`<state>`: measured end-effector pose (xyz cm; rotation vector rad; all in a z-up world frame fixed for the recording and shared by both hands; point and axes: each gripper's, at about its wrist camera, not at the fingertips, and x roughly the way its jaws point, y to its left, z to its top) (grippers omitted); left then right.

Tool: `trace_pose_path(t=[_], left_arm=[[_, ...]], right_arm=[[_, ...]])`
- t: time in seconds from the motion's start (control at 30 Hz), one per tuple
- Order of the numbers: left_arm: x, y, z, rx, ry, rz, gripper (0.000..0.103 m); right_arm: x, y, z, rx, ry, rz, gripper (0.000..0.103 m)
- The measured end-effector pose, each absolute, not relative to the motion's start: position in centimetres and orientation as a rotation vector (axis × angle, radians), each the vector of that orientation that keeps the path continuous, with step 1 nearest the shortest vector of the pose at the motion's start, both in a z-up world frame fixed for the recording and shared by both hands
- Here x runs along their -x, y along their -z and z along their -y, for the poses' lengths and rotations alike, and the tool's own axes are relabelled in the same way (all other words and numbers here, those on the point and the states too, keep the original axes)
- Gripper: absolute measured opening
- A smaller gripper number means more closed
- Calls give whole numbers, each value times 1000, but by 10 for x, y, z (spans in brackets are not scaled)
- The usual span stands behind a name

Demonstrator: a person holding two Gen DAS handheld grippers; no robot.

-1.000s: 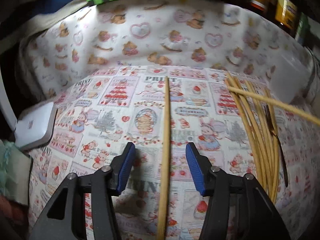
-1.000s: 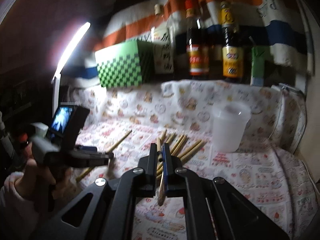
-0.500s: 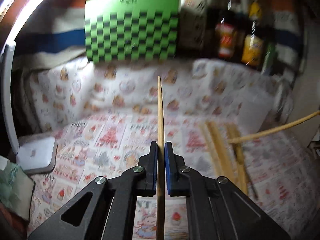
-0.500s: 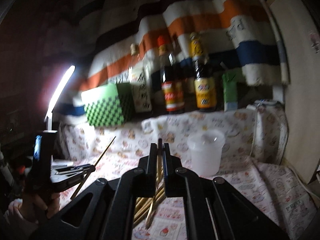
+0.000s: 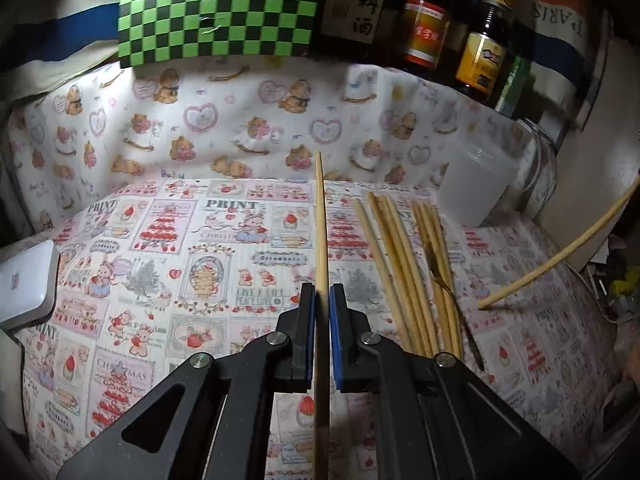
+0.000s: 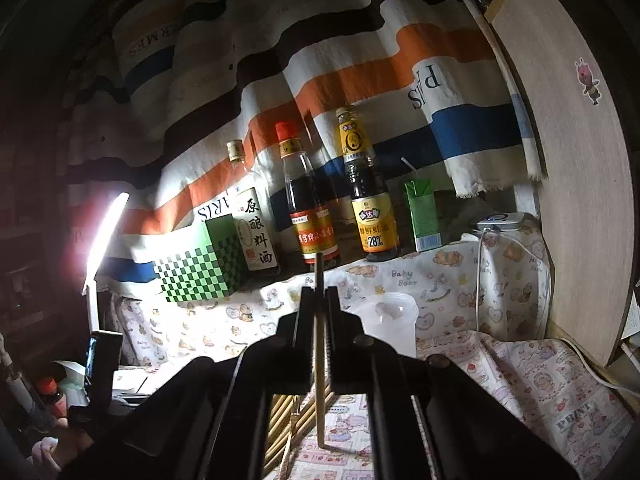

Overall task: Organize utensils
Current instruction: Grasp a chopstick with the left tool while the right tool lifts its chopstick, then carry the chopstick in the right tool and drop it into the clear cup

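Observation:
My left gripper [image 5: 320, 300] is shut on a wooden chopstick [image 5: 320, 220] and holds it lifted above the printed cloth, tip pointing away. Several loose chopsticks [image 5: 404, 264] lie on the cloth to its right, with a dark thin utensil [image 5: 444, 280] among them. My right gripper [image 6: 318, 300] is shut on another chopstick [image 6: 319, 360], raised high; that chopstick also shows in the left wrist view [image 5: 560, 256] at the right. A translucent plastic cup [image 5: 474, 188] stands at the back right, also seen in the right wrist view [image 6: 390, 320].
A green checkered box [image 5: 224, 8] and sauce bottles [image 5: 424, 28] stand on the ledge behind. A white lamp base [image 5: 24, 284] sits at the left edge. A lit lamp [image 6: 104, 236] stands left. A wooden board [image 6: 576, 184] rises at the right.
My left gripper closed on the chopstick and lifted it off the cloth. My right gripper rose higher with its chopstick, tilting upward.

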<state>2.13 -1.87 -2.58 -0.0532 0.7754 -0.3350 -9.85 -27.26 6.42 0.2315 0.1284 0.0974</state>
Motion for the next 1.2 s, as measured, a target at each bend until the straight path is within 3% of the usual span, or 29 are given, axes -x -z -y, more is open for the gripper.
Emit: trace_pose_path(t=[0.13,0.3,0.53,0.87,1.2], left_arm=[[-17,20,20,51,331,-727,6],[-29,23,38,53,348,-860,6],[-18,-1,82,49,441,-836,6],[-36,-32,102,98,390,-782,6],[-43,-23,119,101,466,-903,6]], right_arm=[[97,-68,271,-198,-75,-106,4],[85,-94,280,-198,-63,-114,4],[67,-122,307,-272,-62,-102,4],[50,-163,324,-265,11,78,4],[-24,-127,325,-186,113,-96,4]])
